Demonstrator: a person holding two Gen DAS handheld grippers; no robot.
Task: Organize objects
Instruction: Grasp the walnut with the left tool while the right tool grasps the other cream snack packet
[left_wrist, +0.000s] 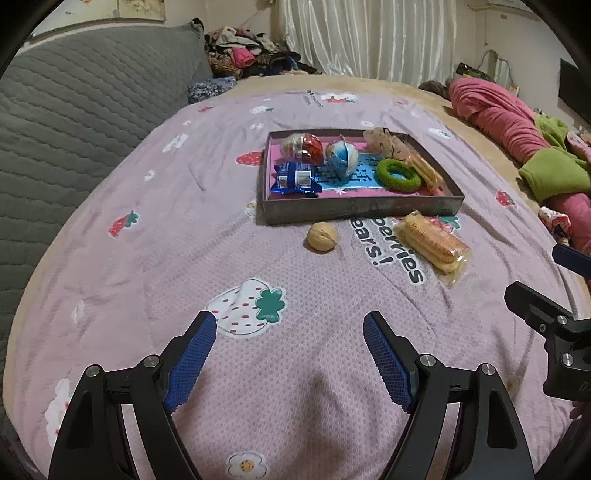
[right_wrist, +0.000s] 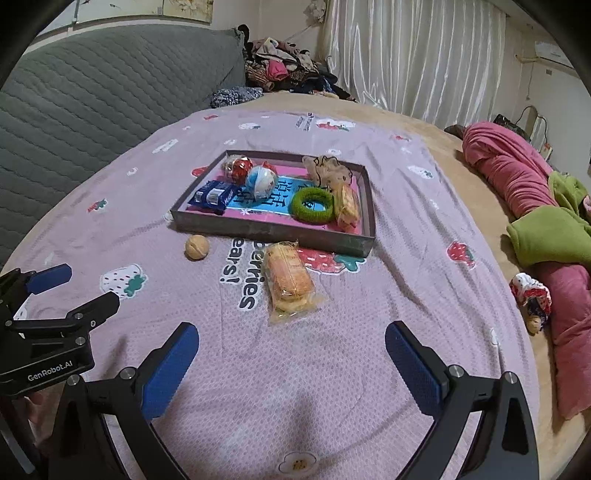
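Note:
A shallow grey box (left_wrist: 354, 212) (right_wrist: 273, 232) stands on the pink strawberry bedspread. It holds a blue snack packet (left_wrist: 295, 179) (right_wrist: 212, 195), two round wrapped balls (left_wrist: 341, 153) (right_wrist: 260, 179), a green ring (left_wrist: 399, 175) (right_wrist: 313, 205), a scrunchie and a biscuit pack. In front of the box lie a walnut (left_wrist: 322, 237) (right_wrist: 197, 247) and a wrapped biscuit pack (left_wrist: 434, 243) (right_wrist: 290, 282). My left gripper (left_wrist: 290, 325) is open and empty, well short of the walnut. My right gripper (right_wrist: 291, 334) is open and empty, just short of the biscuit pack.
A grey quilted headboard (left_wrist: 74, 122) rises at the left. Piled clothes (left_wrist: 251, 50) lie at the far end by white curtains. Rolled pink and green blankets (right_wrist: 535, 221) run along the right side of the bed. A small patterned cloth (right_wrist: 530, 295) sits beside them.

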